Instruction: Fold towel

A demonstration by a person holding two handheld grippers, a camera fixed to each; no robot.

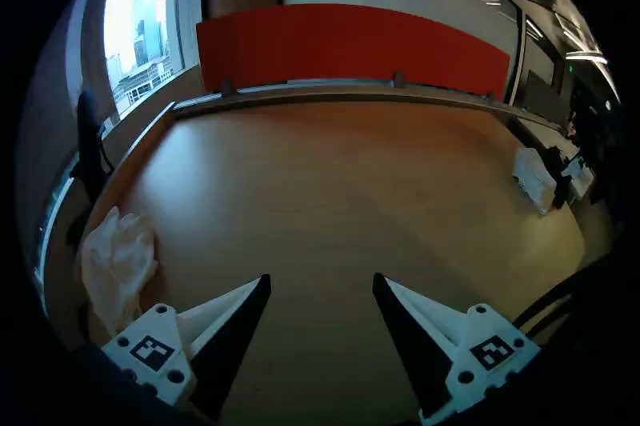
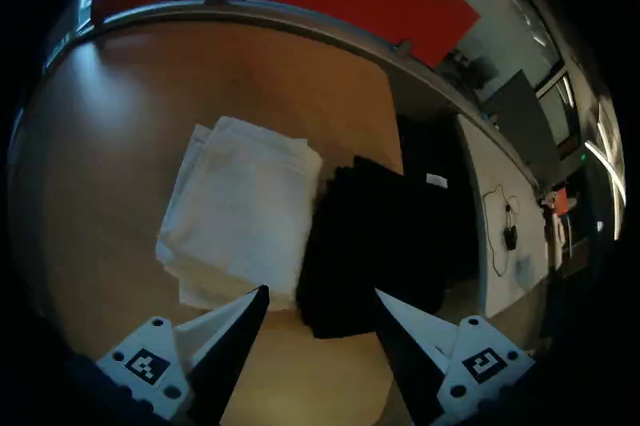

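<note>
A: Left tongs point(image 1: 321, 277)?

B: Spread wide, pinching nothing, hanging above bare wood of the counter point(image 1: 336, 186).

A: And the towel?

B: Lying as a crumpled white towel point(image 1: 116, 262) at the counter's left edge, just beside the left finger, untouched.

A: Farther off?

B: Over at the far right edge, a folded white stack point(image 1: 534, 178), with something dark just beside it, too small to make out. Along the back edge, a red partition point(image 1: 352, 46). At far left, a bright window point(image 1: 140, 26) and a dark chair point(image 1: 90, 146) off the counter.

A: Right tongs point(image 2: 321, 290)?

B: Spread as well, gripping nothing. Poised over the folded white stack point(image 2: 240, 210), near the left finger, and a folded black pile point(image 2: 376, 242) lying against its right side, between the fingertips and beyond.

A: State of the white stack?

B: Layers squared up, a lower one peeking out at the near corner.

A: Touching the cloth?

B: Impossible to tell from here.

A: Past the piles?

B: Off to the right, a white desk point(image 2: 488, 162) with a thin cable point(image 2: 509, 234) on it.
</note>
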